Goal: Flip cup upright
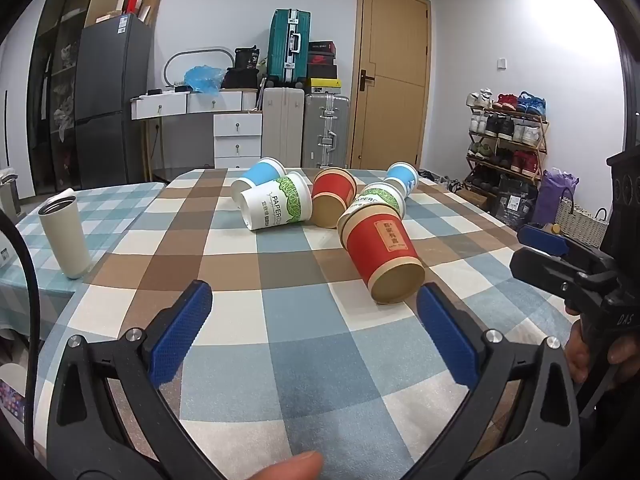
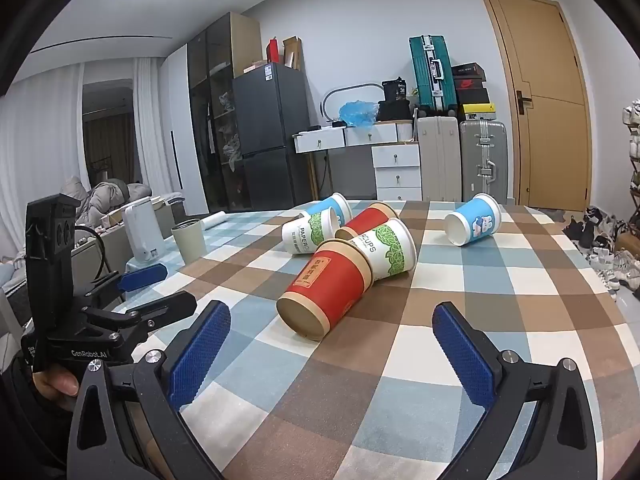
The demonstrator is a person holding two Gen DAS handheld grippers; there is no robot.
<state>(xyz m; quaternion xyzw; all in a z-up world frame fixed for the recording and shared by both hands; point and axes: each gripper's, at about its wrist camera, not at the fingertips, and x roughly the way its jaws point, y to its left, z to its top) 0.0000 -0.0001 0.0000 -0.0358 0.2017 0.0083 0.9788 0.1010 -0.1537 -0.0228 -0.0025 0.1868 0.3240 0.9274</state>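
Several paper cups lie on their sides on the checked tablecloth (image 1: 304,360). The nearest is a red cup (image 1: 382,258) with its base toward me; it also shows in the right wrist view (image 2: 326,290). Behind it lie two green-and-white cups (image 1: 276,206) (image 2: 386,250), another red cup (image 1: 332,198) and two blue cups (image 1: 258,178) (image 2: 474,220). My left gripper (image 1: 314,308) is open and empty, just short of the red cup. My right gripper (image 2: 332,324) is open and empty, its fingers either side of the red cup's base, not touching.
A white tumbler (image 1: 66,236) stands upright at the table's left side, next to a white kettle (image 2: 142,232). The right gripper shows at the right edge of the left wrist view (image 1: 560,256). Suitcases, drawers, a fridge and a shoe rack stand beyond the table.
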